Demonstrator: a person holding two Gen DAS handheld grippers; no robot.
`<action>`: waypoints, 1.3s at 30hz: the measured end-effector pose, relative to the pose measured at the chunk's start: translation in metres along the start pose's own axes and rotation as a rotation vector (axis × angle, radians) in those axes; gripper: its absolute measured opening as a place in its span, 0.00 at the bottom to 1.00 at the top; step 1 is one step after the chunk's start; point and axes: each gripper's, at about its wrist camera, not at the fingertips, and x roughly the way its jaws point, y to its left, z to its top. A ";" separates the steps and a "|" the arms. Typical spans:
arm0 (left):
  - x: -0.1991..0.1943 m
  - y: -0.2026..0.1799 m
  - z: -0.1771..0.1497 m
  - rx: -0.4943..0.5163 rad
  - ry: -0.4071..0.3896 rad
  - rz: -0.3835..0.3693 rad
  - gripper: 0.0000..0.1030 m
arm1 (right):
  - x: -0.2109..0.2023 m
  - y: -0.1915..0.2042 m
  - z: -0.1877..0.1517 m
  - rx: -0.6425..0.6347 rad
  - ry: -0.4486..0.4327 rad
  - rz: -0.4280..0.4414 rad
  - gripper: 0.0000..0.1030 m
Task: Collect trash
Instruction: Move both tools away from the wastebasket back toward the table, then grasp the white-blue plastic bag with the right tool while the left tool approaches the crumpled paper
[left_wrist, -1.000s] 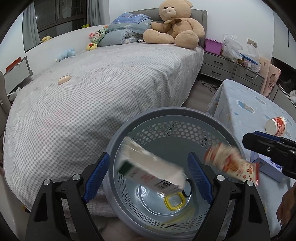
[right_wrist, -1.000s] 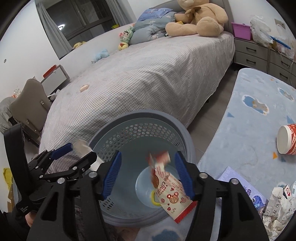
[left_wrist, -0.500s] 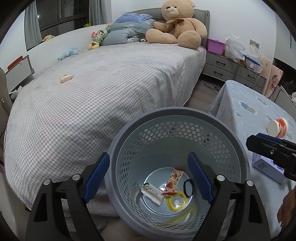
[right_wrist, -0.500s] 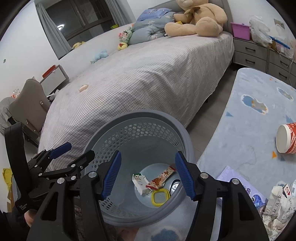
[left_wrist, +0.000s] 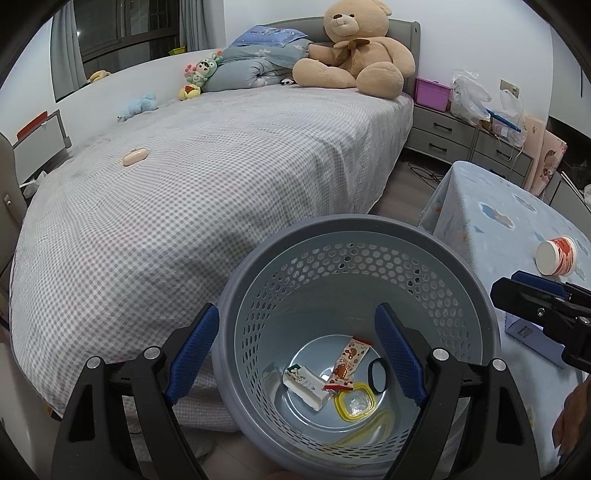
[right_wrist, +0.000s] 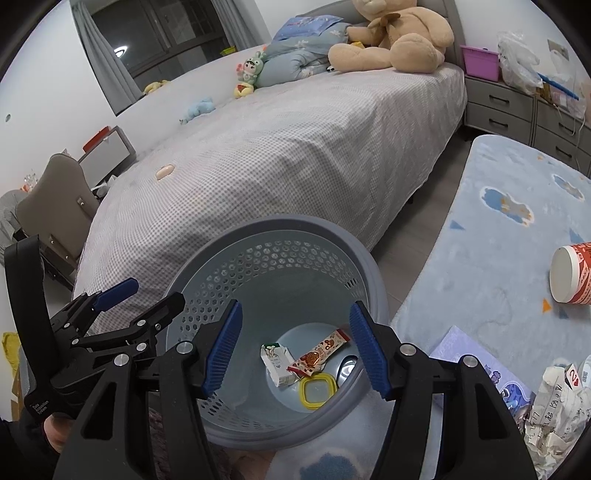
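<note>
A: Left gripper (left_wrist: 295, 349) — spread wide, nothing between the pads, poised over the mouth of the grey basket (left_wrist: 480, 291). Right gripper (right_wrist: 295, 347) — also parted and empty, aimed down into the same basket.

B: Agreed. Inside the basket?

A: Lying on the bottom: a small white carton (left_wrist: 306, 386), a red-and-white snack wrapper (left_wrist: 347, 363) just beside it, a yellow-rimmed lid (left_wrist: 354, 402) touching the wrapper's lower end, and a dark ring (left_wrist: 378, 373) near the wall.

B: So a drop step judged finished, both grippers free. Left to collect?

A: Plenty, on the blue cloth-covered counter (right_wrist: 498, 236) to the right of the basket. A red-and-white paper cup (right_wrist: 570, 275) on its side, well apart from the basket. A heap of crumpled paper (right_wrist: 557, 410) at the lower right edge of the right view. A flat purple printed sheet or booklet (right_wrist: 476, 363) just beside the right gripper's finger; trash or not, could not tell.

B: Next move?

A: Probably a swing of the right gripper off the basket toward the crumpled paper or the cup. For the cup, jaws set across its round side. For the paper, a gentle squeeze on the bulk of the wad, to avoid shedding scraps. Bed (left_wrist: 221, 166) beyond the basket: only toys and a small pink thing, nothing plainly trash.
</note>
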 end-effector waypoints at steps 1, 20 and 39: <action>0.000 0.000 0.000 0.000 -0.001 0.001 0.80 | 0.000 0.000 -0.001 -0.002 0.000 -0.003 0.58; -0.013 -0.016 -0.005 0.029 -0.035 -0.005 0.80 | -0.022 -0.014 -0.020 0.005 -0.013 -0.077 0.58; -0.036 -0.075 -0.012 0.105 -0.071 -0.117 0.80 | -0.090 -0.058 -0.060 0.127 -0.080 -0.198 0.61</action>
